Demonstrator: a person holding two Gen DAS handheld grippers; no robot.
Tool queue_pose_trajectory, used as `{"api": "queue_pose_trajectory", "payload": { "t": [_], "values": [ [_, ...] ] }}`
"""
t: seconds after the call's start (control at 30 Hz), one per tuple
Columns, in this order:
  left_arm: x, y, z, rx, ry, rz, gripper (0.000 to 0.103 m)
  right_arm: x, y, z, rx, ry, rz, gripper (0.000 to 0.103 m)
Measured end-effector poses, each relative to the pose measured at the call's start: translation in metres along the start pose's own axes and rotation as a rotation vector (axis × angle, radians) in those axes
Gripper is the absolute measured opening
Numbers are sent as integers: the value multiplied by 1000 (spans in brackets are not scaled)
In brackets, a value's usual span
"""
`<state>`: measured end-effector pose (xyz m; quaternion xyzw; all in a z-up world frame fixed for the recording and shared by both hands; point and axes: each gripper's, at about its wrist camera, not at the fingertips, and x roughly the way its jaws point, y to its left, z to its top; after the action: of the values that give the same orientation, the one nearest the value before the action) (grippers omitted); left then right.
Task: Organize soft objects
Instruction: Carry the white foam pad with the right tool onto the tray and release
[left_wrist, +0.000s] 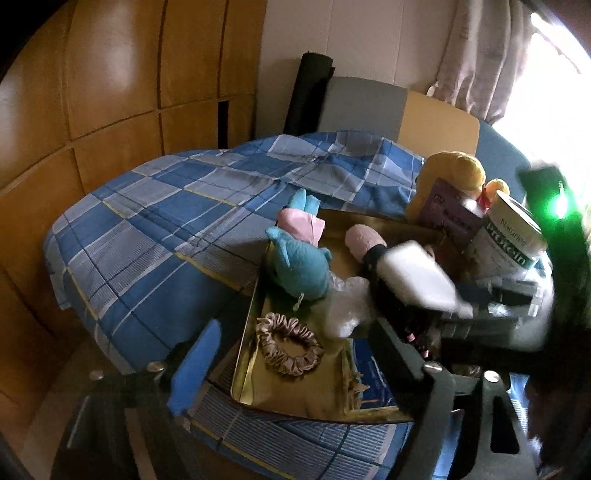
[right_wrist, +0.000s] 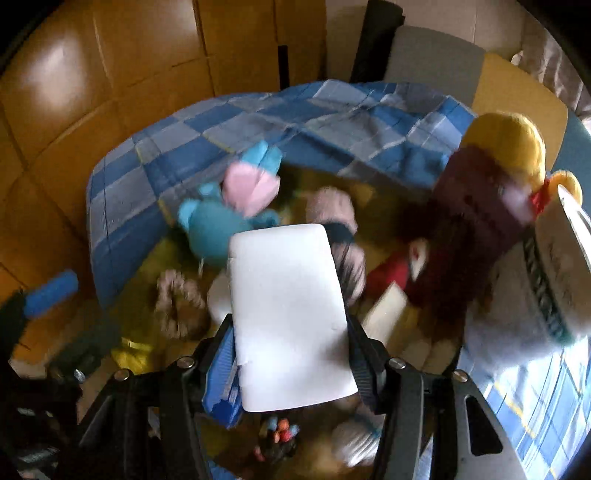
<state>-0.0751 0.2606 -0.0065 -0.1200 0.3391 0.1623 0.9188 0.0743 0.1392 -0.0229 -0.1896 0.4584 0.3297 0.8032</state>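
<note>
Your gold metal tray (left_wrist: 255, 384) on the blue checked bedspread (left_wrist: 155, 229) already holds the teal plush toy (left_wrist: 299, 266) and beige satin scrunchie (left_wrist: 290, 349). Right gripper (right_wrist: 291, 354) pinches a white foam block (right_wrist: 288, 317) above it; left gripper (left_wrist: 306, 373) is spread, empty. Partway done, I'd say.

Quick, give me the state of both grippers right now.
Left gripper: open, holding nothing, fingers spread on either side of the gold tray.
Right gripper: shut on the white foam block.
</note>
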Motion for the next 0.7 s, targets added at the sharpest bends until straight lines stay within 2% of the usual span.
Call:
{"api": "queue_pose_trajectory", "payload": {
  "t": [0.07,0.2,0.33,0.47,0.57,0.6,0.7],
  "values": [
    [-2,-2,1,8,-12,6,85,6,3,-9,-15,12,-53,57],
    [-5,-9,3,26,-23,4,89,24,0,-16,2,40,-91,57],
    [-8,-14,4,35,-35,8,99,30,-8,-14,49,27,-79,59],
    [-12,-20,6,42,-49,16,101,28,-11,-18,50,23,-60,65],
    [-14,-23,6,48,-51,26,103,14,-13,-23,75,-31,-54,72],
    [-14,-25,7,51,-50,26,103,7,-14,-24,87,-57,-46,79],
    [-16,-32,7,65,-56,28,103,-18,-18,-32,124,-138,-50,82]
  ]
}}
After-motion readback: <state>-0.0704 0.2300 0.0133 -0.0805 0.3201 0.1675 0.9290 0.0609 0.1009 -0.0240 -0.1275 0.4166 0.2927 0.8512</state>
